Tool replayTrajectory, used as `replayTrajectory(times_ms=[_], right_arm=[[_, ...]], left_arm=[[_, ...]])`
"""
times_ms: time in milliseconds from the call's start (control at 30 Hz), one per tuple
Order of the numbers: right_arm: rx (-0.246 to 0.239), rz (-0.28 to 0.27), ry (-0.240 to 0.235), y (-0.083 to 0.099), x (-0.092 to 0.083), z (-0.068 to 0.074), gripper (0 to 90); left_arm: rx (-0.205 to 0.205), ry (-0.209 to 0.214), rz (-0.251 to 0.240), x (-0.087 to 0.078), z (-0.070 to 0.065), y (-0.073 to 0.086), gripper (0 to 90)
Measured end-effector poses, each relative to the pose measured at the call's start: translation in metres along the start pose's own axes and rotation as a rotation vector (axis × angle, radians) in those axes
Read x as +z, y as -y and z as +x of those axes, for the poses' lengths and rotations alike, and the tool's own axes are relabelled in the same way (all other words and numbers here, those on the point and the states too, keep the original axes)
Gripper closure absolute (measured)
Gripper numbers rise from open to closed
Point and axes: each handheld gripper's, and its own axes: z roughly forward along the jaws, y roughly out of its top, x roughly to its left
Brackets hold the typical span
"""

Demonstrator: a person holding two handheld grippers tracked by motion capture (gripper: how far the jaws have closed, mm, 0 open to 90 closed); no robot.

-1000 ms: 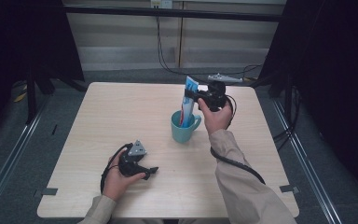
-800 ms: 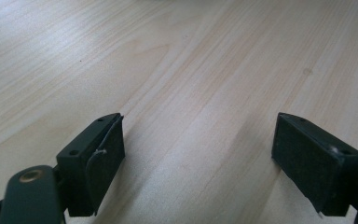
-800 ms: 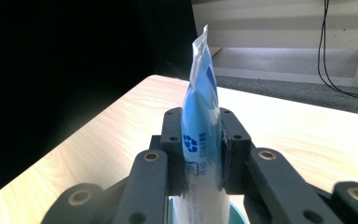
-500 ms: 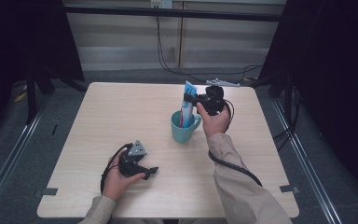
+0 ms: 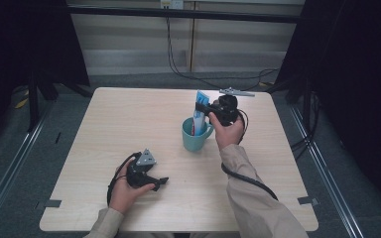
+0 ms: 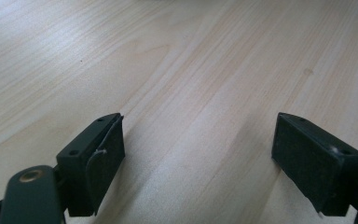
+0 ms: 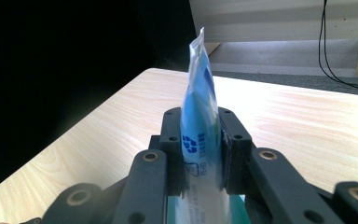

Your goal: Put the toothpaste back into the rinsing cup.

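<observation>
A teal mug (image 5: 193, 138) stands right of the middle of the wooden table (image 5: 119, 124). A blue and white tube (image 5: 200, 102) stands upright in it, its flat crimped end on top. My right gripper (image 5: 204, 110) comes in from the mug's right and is shut on the tube above the rim. In the right gripper view both pads press the tube (image 7: 198, 88) flat between them, at the right gripper (image 7: 200, 140). My left gripper (image 5: 161, 182) rests low at the table's front left, held by a hand, open. Bare wood lies between the jaws of the left gripper (image 6: 200, 158).
A small grey metal piece (image 5: 235, 92) lies at the table's far edge behind the right hand. A black cable (image 5: 245, 176) trails from the right gripper along the sleeve. Dark curtains and floor cables surround the table.
The right gripper and the tube have sunk slightly toward the mug. The left gripper has stayed where it was.
</observation>
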Motion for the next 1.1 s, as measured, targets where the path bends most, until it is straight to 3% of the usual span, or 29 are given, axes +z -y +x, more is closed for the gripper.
replayTrajectory(times_ms=[367, 767, 1100], right_arm=[[0.010, 0.003, 0.000, 0.005, 0.000, -0.003, 74.2], [0.033, -0.007, 0.009, 0.006, -0.005, -0.017, 72.8], [0.006, 0.001, 0.015, 0.006, -0.008, -0.017, 71.4]], left_arm=[[-0.001, 0.000, 0.002, 0.000, 0.000, 0.000, 16.8], [-0.001, 0.001, 0.003, 0.000, 0.000, 0.000, 16.7], [-0.001, -0.002, 0.003, 0.000, 0.000, 0.000, 16.8]])
